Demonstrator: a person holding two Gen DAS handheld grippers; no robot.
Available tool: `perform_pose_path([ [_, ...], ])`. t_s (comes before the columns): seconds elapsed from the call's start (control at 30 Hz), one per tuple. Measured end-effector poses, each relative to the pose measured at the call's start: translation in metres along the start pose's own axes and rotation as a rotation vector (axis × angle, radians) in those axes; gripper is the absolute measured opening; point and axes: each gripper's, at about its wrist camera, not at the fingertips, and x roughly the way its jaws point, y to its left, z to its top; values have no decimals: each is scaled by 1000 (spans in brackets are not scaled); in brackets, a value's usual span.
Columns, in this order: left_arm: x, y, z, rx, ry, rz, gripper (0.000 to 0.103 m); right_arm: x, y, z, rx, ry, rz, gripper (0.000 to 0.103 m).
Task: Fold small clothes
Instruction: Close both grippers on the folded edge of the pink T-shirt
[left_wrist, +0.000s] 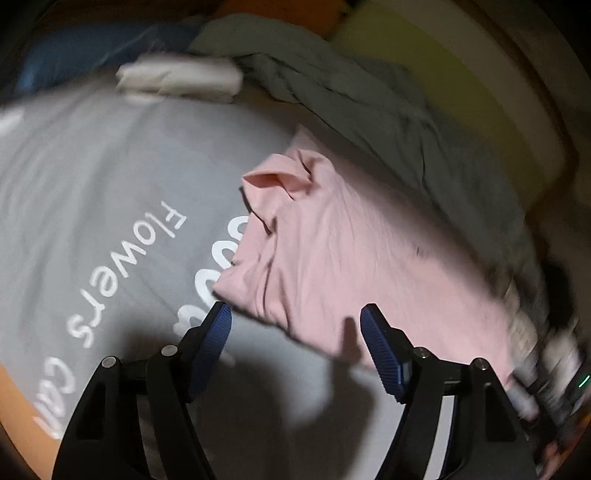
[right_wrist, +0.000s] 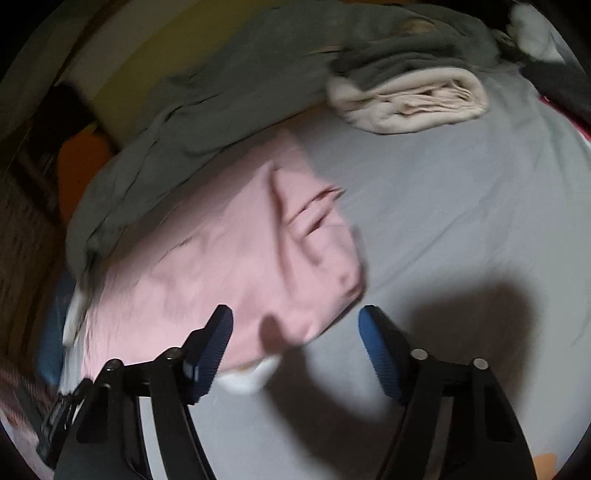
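Observation:
A small pink garment (left_wrist: 332, 258) lies partly folded on a grey sheet (left_wrist: 92, 177) printed with white words. My left gripper (left_wrist: 295, 314) is open and empty, hovering just above the garment's near edge. In the right wrist view the pink garment (right_wrist: 236, 266) lies left of centre on the grey sheet (right_wrist: 461, 221). My right gripper (right_wrist: 295, 317) is open and empty, above the garment's near corner. Both views are blurred by motion.
A folded cream cloth (left_wrist: 181, 79) lies at the far side; it also shows in the right wrist view (right_wrist: 410, 103). A rumpled grey-green blanket (left_wrist: 388, 122) borders the pink garment (right_wrist: 221, 96). A white item (right_wrist: 247, 376) lies under the pink garment's near edge.

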Motion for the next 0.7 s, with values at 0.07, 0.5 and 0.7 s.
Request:
perform_pose_path([
  [0.07,1,6,4,-47,-35,-16,60,8,-10,4,57,31,30,62],
  [0.5,-39,-3,21,65,-46,66,6,-24,-4,7,17,-89,-103,5],
  [0.7,-17,9,14,85,117,213,27,-17,-4,-17,-31,-7,-196,7],
])
